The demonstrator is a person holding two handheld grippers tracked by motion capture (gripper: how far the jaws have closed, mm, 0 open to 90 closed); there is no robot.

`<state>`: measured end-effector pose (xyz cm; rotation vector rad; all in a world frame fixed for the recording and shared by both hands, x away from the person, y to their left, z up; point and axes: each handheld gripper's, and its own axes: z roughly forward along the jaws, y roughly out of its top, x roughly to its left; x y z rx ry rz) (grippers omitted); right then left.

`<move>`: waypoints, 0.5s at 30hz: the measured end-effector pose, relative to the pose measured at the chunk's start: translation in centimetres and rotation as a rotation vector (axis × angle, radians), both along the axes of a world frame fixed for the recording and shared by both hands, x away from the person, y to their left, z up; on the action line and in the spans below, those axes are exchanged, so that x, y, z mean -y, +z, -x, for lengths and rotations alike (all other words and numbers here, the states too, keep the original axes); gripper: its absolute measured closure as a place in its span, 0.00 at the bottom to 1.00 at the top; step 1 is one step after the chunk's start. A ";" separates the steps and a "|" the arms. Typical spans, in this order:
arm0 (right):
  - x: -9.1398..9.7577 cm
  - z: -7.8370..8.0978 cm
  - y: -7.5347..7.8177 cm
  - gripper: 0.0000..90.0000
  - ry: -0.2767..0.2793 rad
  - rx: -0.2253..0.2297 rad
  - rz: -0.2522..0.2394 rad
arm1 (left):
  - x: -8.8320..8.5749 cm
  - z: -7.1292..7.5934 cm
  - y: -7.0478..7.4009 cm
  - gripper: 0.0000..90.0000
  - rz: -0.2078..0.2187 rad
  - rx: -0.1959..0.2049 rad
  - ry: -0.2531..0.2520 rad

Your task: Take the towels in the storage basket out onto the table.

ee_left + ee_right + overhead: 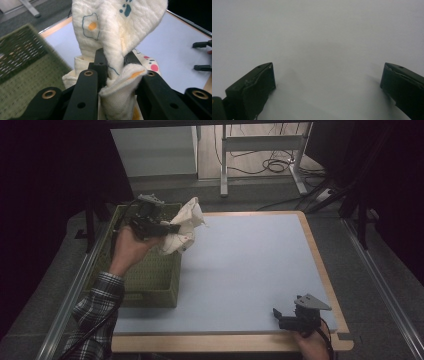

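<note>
Currently left gripper (172, 227) jaws clamped on cream printed cloth (186, 224), held in air over right edge of green basket (150, 285), by table (250, 270) corner. Right gripper (278, 315) rests near table's front-right edge, jaws wide, nothing btwn them

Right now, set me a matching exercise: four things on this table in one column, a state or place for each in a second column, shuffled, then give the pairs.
Things:
1. cloth
2. basket
3. left gripper
4. right gripper

States or places:
A. jaws wide apart over bare mat, holding nothing
B. green, woven, standing at the table's left edge
C. cream with printed spots, hanging in the air
D. jaws closed on bunched fabric

Pairs: 1-C, 2-B, 3-D, 4-A
</note>
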<state>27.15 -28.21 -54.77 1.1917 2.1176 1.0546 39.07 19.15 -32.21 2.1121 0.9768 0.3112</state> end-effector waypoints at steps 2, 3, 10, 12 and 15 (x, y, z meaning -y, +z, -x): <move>0.0 0.0 0.0 0.00 0.000 0.000 0.000 | 1.3 0.0 0.0 0.85 0.003 0.006 -0.024; 0.0 0.0 0.0 0.00 0.000 0.000 0.000 | 1.8 0.0 -0.1 0.85 0.005 0.009 -0.031; 0.0 0.0 0.0 0.00 -0.001 0.000 0.001 | 5.2 0.0 -1.5 0.84 -0.013 0.005 -0.078; 0.0 0.0 0.0 0.00 0.000 0.000 0.001 | 6.2 0.1 -2.0 0.84 -0.011 0.008 -0.089; 0.1 0.0 0.0 0.00 0.005 0.000 0.001 | 7.7 0.2 -3.0 0.84 -0.021 0.006 -0.107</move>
